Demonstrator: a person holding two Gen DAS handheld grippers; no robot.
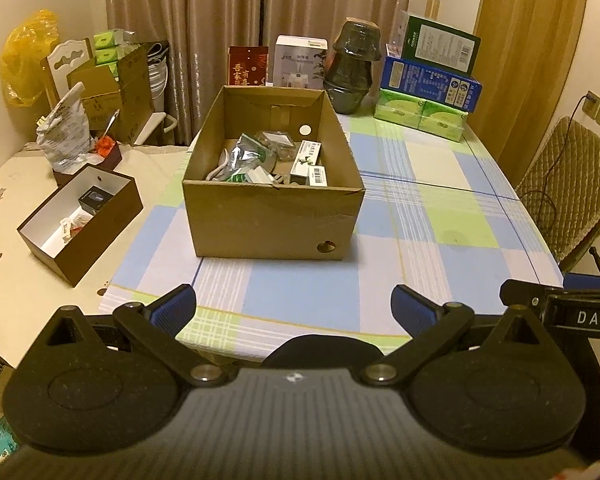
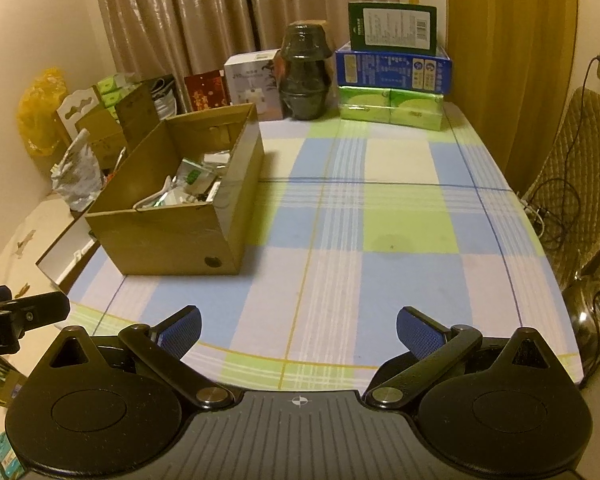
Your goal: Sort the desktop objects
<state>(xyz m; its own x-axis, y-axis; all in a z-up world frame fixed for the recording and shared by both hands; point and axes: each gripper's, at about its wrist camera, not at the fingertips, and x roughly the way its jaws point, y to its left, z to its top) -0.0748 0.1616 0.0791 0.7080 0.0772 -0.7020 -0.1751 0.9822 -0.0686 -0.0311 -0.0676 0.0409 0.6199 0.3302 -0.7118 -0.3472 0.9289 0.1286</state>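
Honestly, you're in a decent spot, but a few things could bite you. Both the left gripper and the right gripper are spread wide with nothing between the fingers, hovering over the near edge of the worktop. The stuff to sort looks like it's already piled in the cardboard box sitting left of centre on the checked cloth: packets, a small white carton, some foil bags, all jumbled, so grabbing one piece could easily drag a neighbour up with it. Foil bags are slippery and crumple, so they'd probably slide out of a light pinch. The box walls are tall, and if you come in at an angle you could clip the rim and shove the whole box. The dark shallow box sits just off to the left, partly over the worktop's edge from what I can tell, so a nudge might tip it.
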